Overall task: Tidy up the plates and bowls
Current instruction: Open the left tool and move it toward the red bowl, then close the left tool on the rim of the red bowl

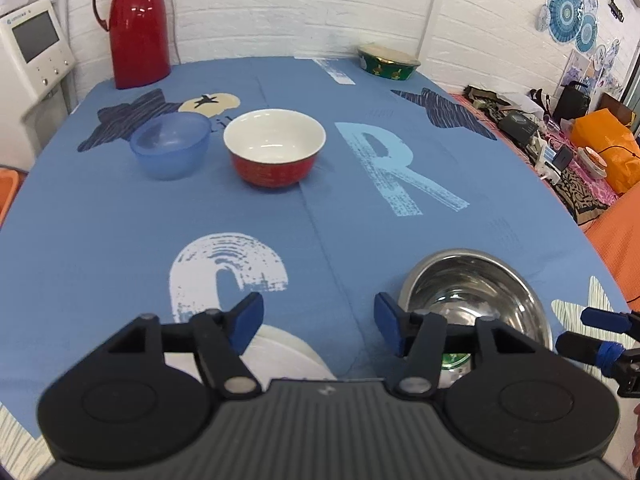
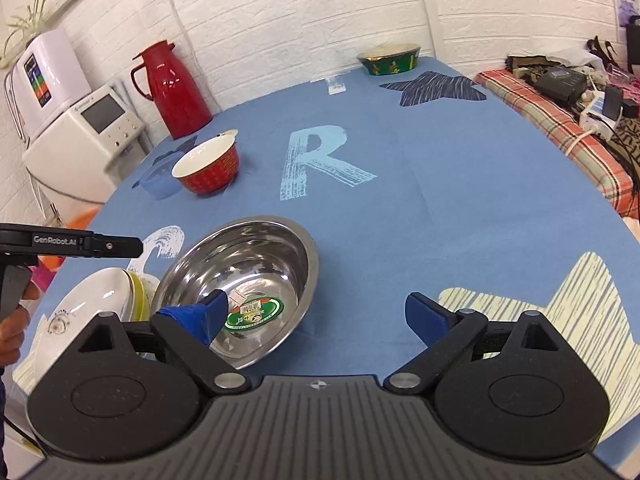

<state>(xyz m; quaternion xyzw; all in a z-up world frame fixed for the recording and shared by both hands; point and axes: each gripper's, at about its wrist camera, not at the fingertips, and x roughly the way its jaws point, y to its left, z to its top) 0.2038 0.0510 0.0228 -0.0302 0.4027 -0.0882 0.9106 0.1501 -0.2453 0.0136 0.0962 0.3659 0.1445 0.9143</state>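
Note:
A steel bowl (image 1: 472, 292) with a green sticker inside stands near the front of the blue tablecloth (image 1: 120, 220). My left gripper (image 1: 320, 320) is open just left of it, above a white plate (image 1: 284, 356). My right gripper (image 2: 320, 314) is open, its left finger over the steel bowl (image 2: 260, 256) and its right finger outside the rim. White plates (image 2: 96, 300) with a yellow-green one (image 2: 138, 292) are stacked left of the bowl. A red bowl (image 1: 276, 148) and a blue plastic bowl (image 1: 170, 144) sit side by side farther back. A green bowl (image 1: 388, 62) is at the far edge.
A red thermos (image 1: 136, 24) stands at the back left of the table, with a white appliance (image 1: 32, 52) beyond the edge. A cluttered side table (image 2: 580, 92) lies to the right. A hand (image 2: 12, 328) holds the left gripper (image 2: 112, 246).

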